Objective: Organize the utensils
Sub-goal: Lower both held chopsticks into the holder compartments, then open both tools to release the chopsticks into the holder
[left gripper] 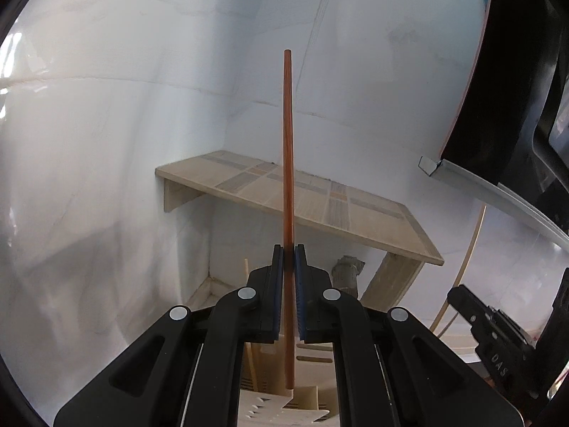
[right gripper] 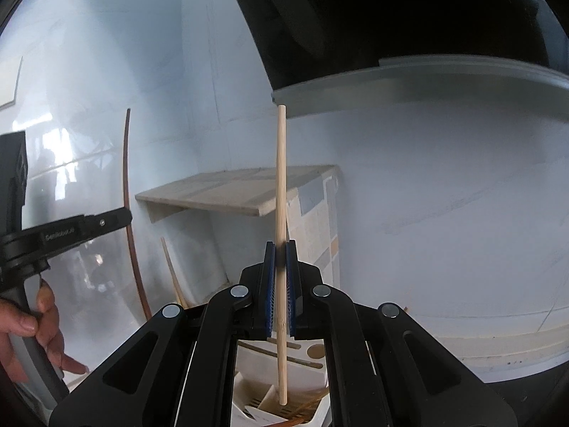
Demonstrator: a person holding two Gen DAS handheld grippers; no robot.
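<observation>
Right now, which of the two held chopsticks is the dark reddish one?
The one clamped upright in the left gripper: the reddish-brown chopstick. The right gripper holds a pale bamboo chopstick instead.

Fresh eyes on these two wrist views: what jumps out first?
Each gripper is shut on an upright chopstick: the left gripper clamps a reddish-brown wooden chopstick, the right gripper a pale bamboo chopstick. Both sticks' lower ends hang over a white plastic utensil holder below the fingers. Behind them, a light wooden shelf juts from the white wall.
</observation>
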